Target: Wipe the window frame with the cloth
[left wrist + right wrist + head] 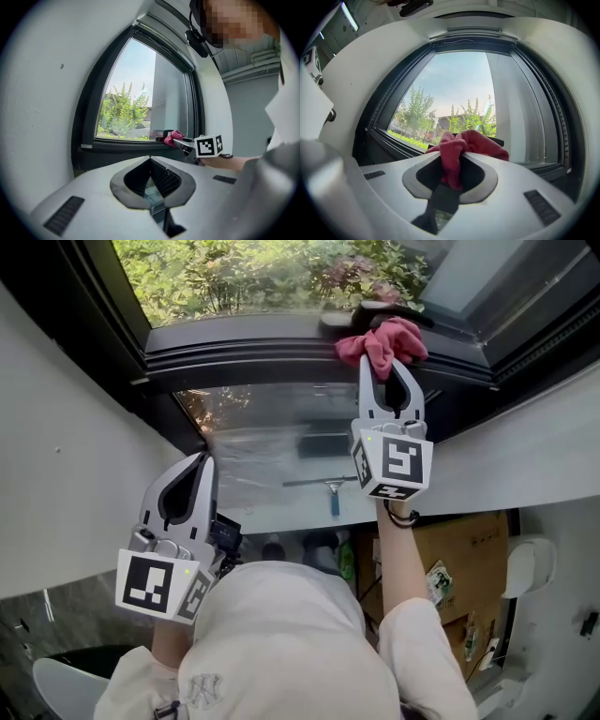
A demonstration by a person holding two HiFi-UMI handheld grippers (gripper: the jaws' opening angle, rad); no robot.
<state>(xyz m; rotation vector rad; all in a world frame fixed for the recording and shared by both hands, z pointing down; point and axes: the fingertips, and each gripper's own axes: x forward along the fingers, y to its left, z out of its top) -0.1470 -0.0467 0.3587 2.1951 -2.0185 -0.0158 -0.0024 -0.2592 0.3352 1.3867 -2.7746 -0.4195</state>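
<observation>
Person's pale top (pixel 281 634) fills the foot of the head view. Left gripper (pixel 201 463) hangs well below the window frame (pixel 244 351), jaws closed together on nothing, forearm tucked against the body. Right gripper (pixel 385 360) stands high on an extended forearm at the frame's lower rail, jaws clamped on the red cloth (pixel 386 339), whose bunch touches the rail near its right-hand end. Left gripper view: jaws meet at the tips, empty, pointing at the frame from well apart; cloth and right gripper show against the lower rail. Right gripper view: cloth pinched between the jaws, wad bulging past the tips towards the frame. Judgement: the step in hand is the wipe along the rail. It calls for the wad pressed flat, jaw tips clear of the frame, and one steady draw away from the right-hand end.
</observation>
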